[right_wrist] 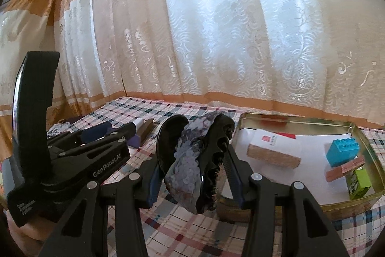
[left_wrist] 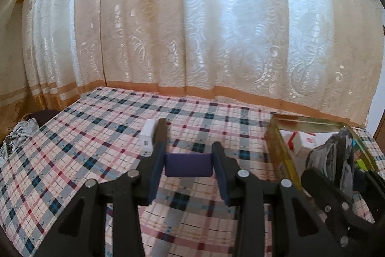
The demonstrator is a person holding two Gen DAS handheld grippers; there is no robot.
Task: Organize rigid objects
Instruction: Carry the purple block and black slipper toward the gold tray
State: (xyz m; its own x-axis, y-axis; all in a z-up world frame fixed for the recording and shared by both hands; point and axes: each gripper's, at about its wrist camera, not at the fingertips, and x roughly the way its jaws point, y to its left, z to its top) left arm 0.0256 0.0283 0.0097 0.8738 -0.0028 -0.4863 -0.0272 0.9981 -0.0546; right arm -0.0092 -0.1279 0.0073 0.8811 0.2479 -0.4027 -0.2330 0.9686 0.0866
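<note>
My left gripper (left_wrist: 189, 153) is shut on a small dark purple block (left_wrist: 189, 165), held just above the plaid tablecloth. Seen from the right wrist, that left gripper (right_wrist: 115, 134) hangs at the left with the purple block (right_wrist: 134, 141) at its tips. My right gripper (right_wrist: 193, 161) is shut on a black hair claw clip (right_wrist: 187, 160) with a grey-purple pattern, close to the left of an open gold tin (right_wrist: 365, 196). In the left wrist view the clip (left_wrist: 336, 153) shows at the right, in front of the tin (left_wrist: 279, 148).
The tin holds a white box with a red mark (right_wrist: 272, 139), a cork block (right_wrist: 274, 157), a blue brick (right_wrist: 343, 152), a green brick (right_wrist: 359, 181) and a pinkish wooden piece (right_wrist: 344, 169). A white charger (left_wrist: 147, 137) and a dark block (left_wrist: 161, 129) lie ahead. Curtains close off the far edge.
</note>
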